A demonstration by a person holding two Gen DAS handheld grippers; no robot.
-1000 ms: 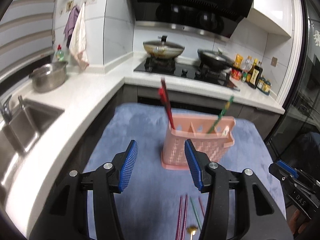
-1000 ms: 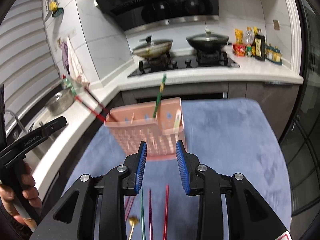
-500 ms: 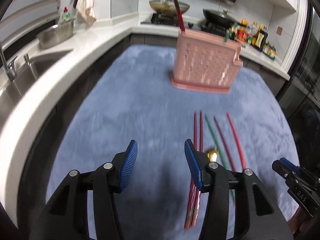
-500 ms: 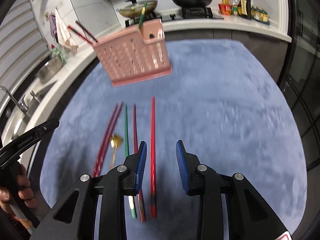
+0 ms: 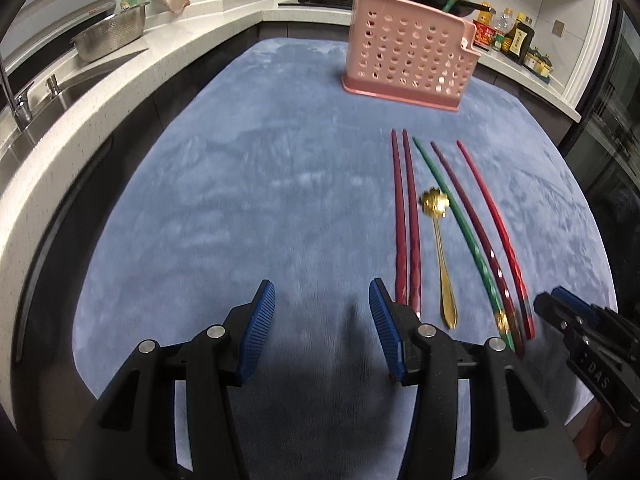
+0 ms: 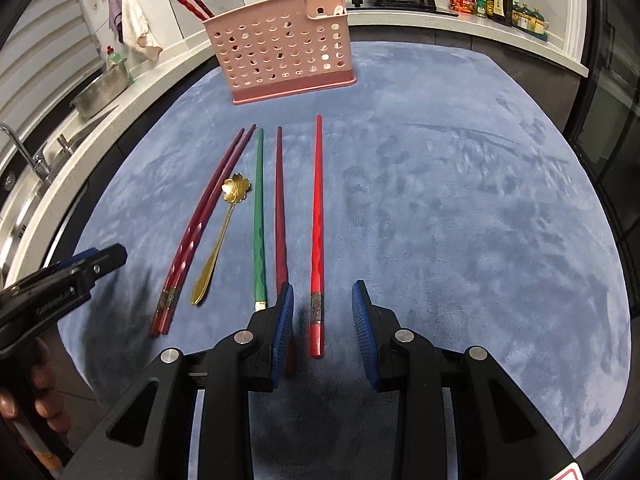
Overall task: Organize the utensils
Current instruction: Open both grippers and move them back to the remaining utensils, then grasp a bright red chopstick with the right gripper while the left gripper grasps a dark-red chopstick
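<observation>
We hold the right gripper (image 6: 322,316), jaws spread, straddling the near end of a red chopstick (image 6: 317,220) on the blue-covered bench (image 6: 460,200), beside other chopsticks and a gold spoon (image 6: 220,232), the pink caddy (image 6: 280,44) standing beyond; the left gripper (image 5: 322,312) hovers spread over bare cloth.

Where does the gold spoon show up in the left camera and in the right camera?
Left wrist view: the gold spoon lies right of centre, between the paired dark red chopsticks and the green chopstick.
Right wrist view: the spoon lies left of centre, between the same neighbours.
Shared landmark: the pink basket beyond the row.
</observation>
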